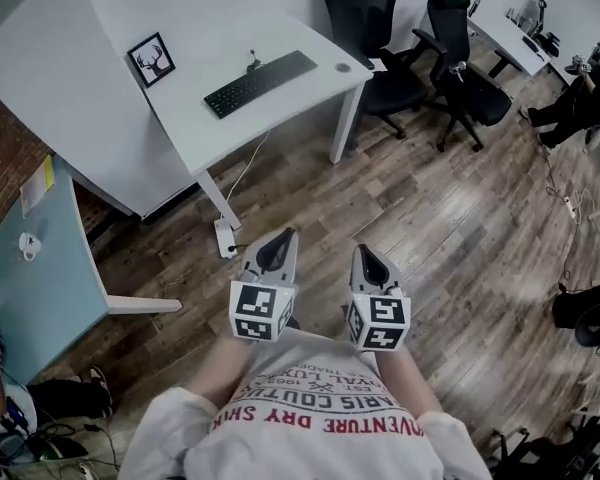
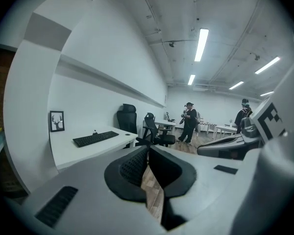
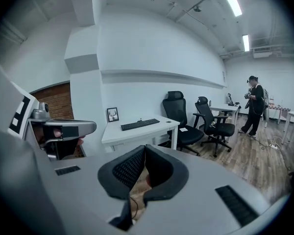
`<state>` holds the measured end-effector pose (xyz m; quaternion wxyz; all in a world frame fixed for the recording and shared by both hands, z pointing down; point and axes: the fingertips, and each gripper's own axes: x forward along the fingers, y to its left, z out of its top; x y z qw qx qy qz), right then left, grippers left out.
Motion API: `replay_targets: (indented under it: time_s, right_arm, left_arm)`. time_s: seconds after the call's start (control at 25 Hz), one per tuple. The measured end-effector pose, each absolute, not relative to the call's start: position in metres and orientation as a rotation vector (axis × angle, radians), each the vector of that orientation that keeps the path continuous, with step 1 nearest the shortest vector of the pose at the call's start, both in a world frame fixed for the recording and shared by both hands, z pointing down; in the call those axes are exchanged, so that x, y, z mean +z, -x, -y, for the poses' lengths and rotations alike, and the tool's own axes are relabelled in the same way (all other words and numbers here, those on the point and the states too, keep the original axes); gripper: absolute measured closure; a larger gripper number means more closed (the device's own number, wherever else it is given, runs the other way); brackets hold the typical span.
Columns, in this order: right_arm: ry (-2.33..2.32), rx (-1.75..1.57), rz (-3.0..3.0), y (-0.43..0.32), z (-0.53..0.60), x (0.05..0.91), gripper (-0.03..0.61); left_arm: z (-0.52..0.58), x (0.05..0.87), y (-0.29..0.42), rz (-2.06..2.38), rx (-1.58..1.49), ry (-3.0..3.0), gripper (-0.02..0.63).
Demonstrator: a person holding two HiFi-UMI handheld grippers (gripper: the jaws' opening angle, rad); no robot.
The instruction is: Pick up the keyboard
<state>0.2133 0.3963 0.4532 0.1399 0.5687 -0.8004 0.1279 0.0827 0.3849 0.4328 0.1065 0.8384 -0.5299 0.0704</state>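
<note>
**Item: black keyboard, on white desk, not yet held**

**Location.** The keyboard [image 1: 261,82] is laid flat on the white desk [image 1: 195,128], near the desk's front edge and slanted across it. A framed deer picture [image 1: 151,59] is stood towards the desk's back left, and a small round object [image 1: 343,67] is set by its right corner. Both grippers are held well short of the desk, above the wooden floor.

**Grippers.** The left gripper [image 1: 283,236] is empty, its jaws pressed together with only floor seen through the slit behind them. The right gripper [image 1: 364,252] is likewise closed on nothing.

**Handling (judged).** A long, thin, rigid slab is expected, light for its length. The casing is probably smooth plastic, so a slip is possible. The keys would give under pressure, so the frame should be gripped rather than the key field. A hold at each short end, one gripper per end, is advised; a single pinch at one end would likely let it tip.

**Not determinable.**
- The keyboard's thickness, underside and feet are not shown.
- A cord [image 1: 242,173] is hung from the desk's front edge; whether it belongs to the keyboard cannot be told.
- A small item [image 1: 252,65] at the keyboard's back edge is too small to identify.
</note>
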Motion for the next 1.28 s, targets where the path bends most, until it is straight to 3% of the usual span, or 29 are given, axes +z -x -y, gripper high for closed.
replay_targets:
  time_s: [0.56,1.28]
  right_arm:
    - [-1.735,0.417,2.204,-0.138,-0.263,0.456,0.554]
    - [-1.586,0.386,2.331,-0.178,-0.035,0.463,0.554]
  left_arm:
    - [-0.245,0.445,0.009,1.469,0.228,-2.466,0.578]
    - [-0.069,0.460,0.009,1.729,0.223,-2.260,0.578]
